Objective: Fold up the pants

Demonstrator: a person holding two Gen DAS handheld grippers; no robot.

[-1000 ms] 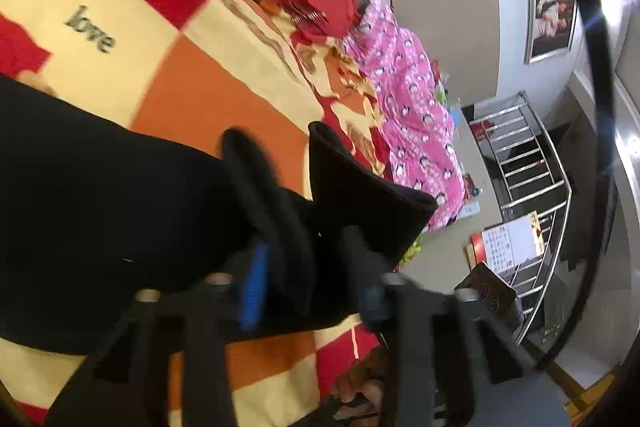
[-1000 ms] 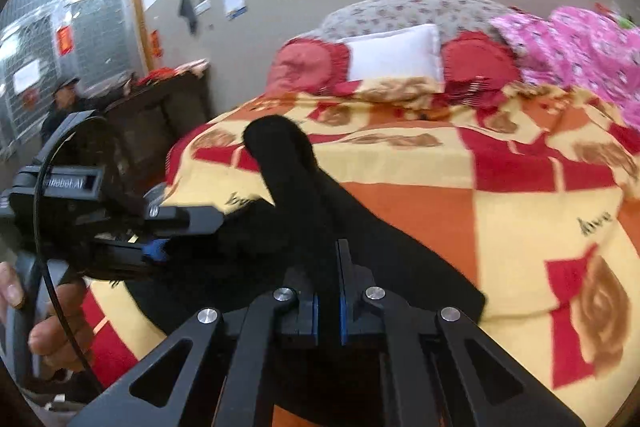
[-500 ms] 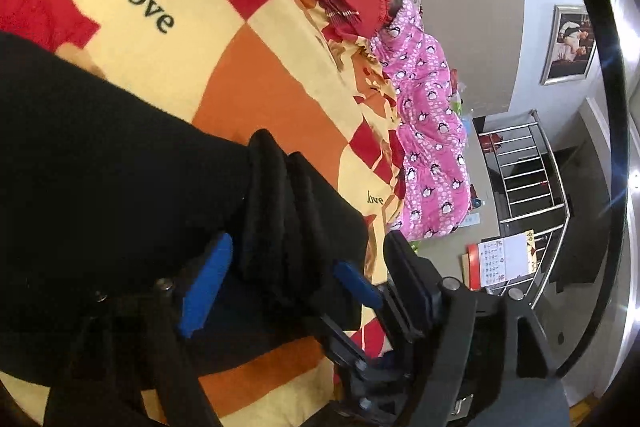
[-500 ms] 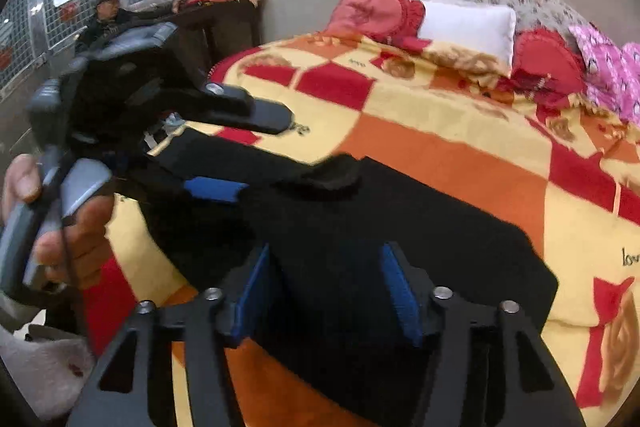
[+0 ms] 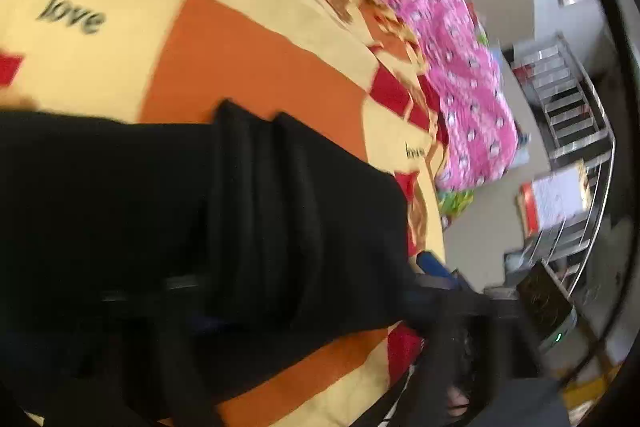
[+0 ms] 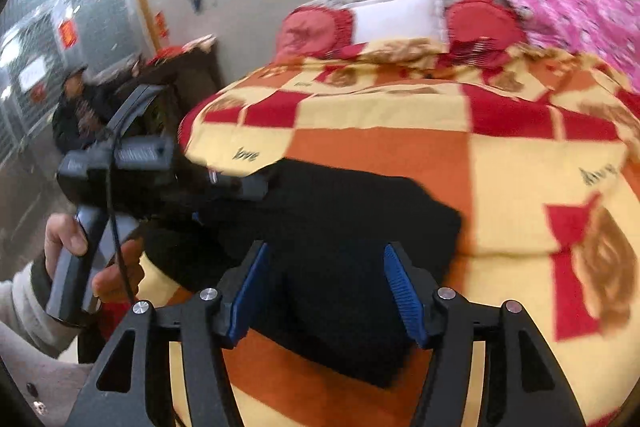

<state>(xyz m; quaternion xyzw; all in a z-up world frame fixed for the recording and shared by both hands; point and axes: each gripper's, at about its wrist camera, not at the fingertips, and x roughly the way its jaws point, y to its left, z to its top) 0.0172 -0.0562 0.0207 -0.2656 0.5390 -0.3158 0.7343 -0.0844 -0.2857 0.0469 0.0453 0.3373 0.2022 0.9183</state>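
Note:
The black pants (image 6: 352,219) lie folded in a flat bundle on the checked red, orange and yellow blanket (image 6: 500,163). My right gripper (image 6: 326,291) is open and empty, its blue pads (image 6: 402,293) spread just above the near edge of the pants. In the left wrist view the pants (image 5: 160,211) fill the lower left, with folded ridges in the middle. My left gripper (image 5: 296,287) is open, blurred, with its fingers wide apart on either side of the fold. It also shows in the right wrist view (image 6: 160,167), held by a hand at the pants' left end.
A white pillow (image 6: 396,15) and red cushions (image 6: 484,19) lie at the head of the bed. A pink quilt (image 6: 592,15) lies along the right side. A metal stair rail (image 5: 576,131) stands beyond the bed. A person (image 6: 76,99) sits at the far left.
Both grippers have let go of the pants and opened. The raised fold has dropped flat onto the bundle. The right gripper has drawn back toward the near edge.

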